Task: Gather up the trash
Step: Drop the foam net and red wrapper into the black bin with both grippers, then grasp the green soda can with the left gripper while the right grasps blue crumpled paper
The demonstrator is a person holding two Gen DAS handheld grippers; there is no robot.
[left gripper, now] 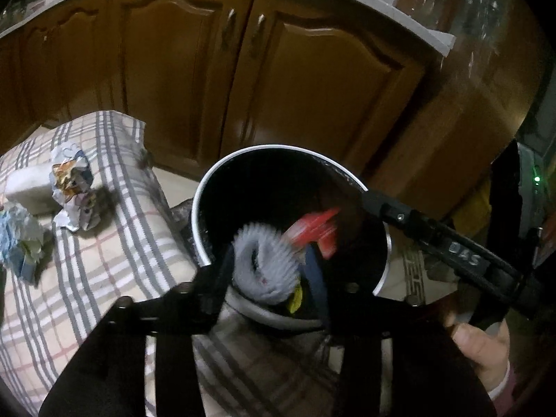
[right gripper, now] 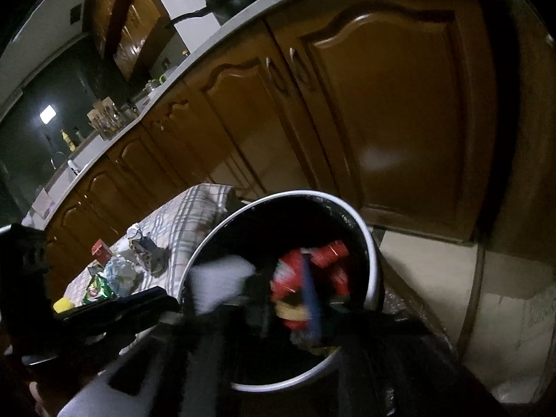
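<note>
Item: round bin, white rim, dark interior, stood on the floor beside a table edge, below brown cabinet doors.

Left gripper: held over the bin mouth. The jaws are parted, and a pale grey ribbed wad is seen between them over the opening; whether the pads still touch it cannot be made out through the blur. From the right wrist view the same wad is seen at the near-left rim of the bin.

Right gripper: also over the bin, jaws parted. A red wrapper is seen blurred just ahead of them inside the opening, apparently free of the pads. In the left wrist view it appears as a red streak in the bin's mouth.

Remaining trash: on the plaid tablecloth, well apart from the bin, a crumpled printed wrapper, a white block just beside it, and a bluish crumpled paper at the left edge.

Also recorded: a person's hand at the lower right.
</note>
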